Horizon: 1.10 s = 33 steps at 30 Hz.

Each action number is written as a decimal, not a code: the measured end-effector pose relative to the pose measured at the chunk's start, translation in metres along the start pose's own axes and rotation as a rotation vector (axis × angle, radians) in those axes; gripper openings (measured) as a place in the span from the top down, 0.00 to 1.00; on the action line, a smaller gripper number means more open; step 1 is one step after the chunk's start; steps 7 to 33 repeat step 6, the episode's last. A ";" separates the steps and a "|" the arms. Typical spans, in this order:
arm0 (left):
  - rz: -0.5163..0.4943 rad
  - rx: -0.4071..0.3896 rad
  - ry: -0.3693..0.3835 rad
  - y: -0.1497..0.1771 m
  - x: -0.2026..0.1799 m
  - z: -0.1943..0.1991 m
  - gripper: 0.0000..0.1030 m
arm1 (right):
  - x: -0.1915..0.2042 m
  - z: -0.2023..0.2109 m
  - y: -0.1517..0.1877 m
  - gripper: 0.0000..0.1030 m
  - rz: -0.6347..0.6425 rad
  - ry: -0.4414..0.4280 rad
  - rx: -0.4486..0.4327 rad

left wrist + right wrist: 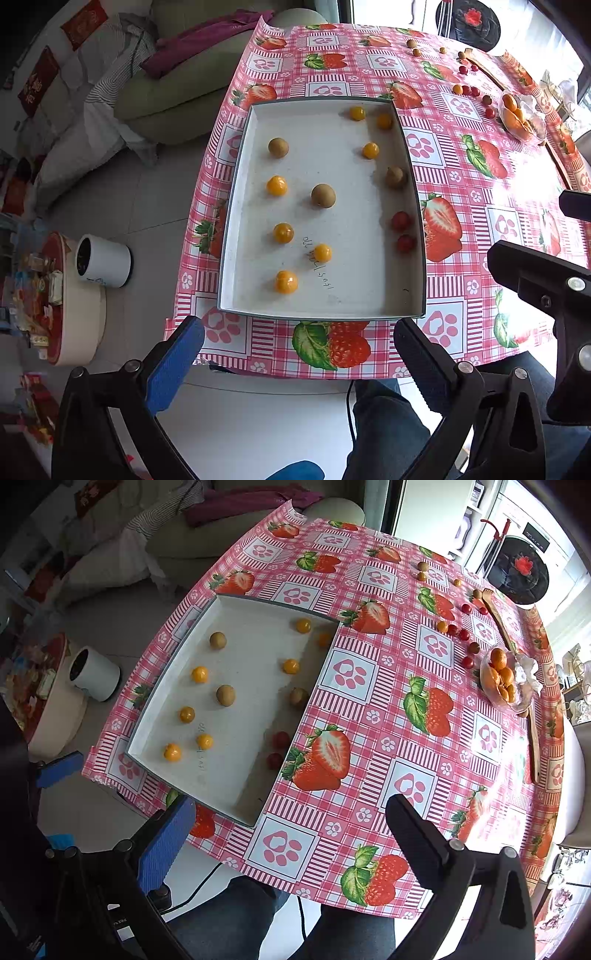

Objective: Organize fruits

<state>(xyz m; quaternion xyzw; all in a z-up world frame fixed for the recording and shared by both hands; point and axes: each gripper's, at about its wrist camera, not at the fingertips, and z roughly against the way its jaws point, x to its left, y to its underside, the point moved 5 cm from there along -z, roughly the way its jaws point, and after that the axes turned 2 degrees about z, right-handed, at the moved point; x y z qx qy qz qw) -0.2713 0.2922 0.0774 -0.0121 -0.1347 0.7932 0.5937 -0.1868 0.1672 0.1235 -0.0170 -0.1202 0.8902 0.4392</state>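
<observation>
A white shallow tray [236, 206] [155, 716] sits on the strawberry tablecloth. It holds several yellow-orange fruits [286, 281] [172, 753], three brown fruits [323, 195] [225, 695] and two red cherry tomatoes [401, 220] [280, 739]. More small fruits [466, 89] [458, 631] lie loose at the far right of the table. My left gripper [299, 347] is open and empty, just short of the tray's near edge. My right gripper [291, 823] is open and empty over the table's near edge, right of the tray.
A clear bag of oranges [517, 114] [502, 679] lies at the far right next to a wooden strip [532, 734]. A sofa with clothes [177, 74] stands beyond the table. A white cylinder [103, 260] and a round box stand on the floor left.
</observation>
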 end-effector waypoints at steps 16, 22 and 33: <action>0.003 -0.024 0.020 -0.002 0.000 0.003 0.00 | -0.001 0.000 0.000 0.00 -0.005 -0.002 0.001; 0.003 -0.024 0.020 -0.002 0.000 0.003 0.00 | -0.001 0.000 0.000 0.00 -0.005 -0.002 0.001; 0.003 -0.024 0.020 -0.002 0.000 0.003 0.00 | -0.001 0.000 0.000 0.00 -0.005 -0.002 0.001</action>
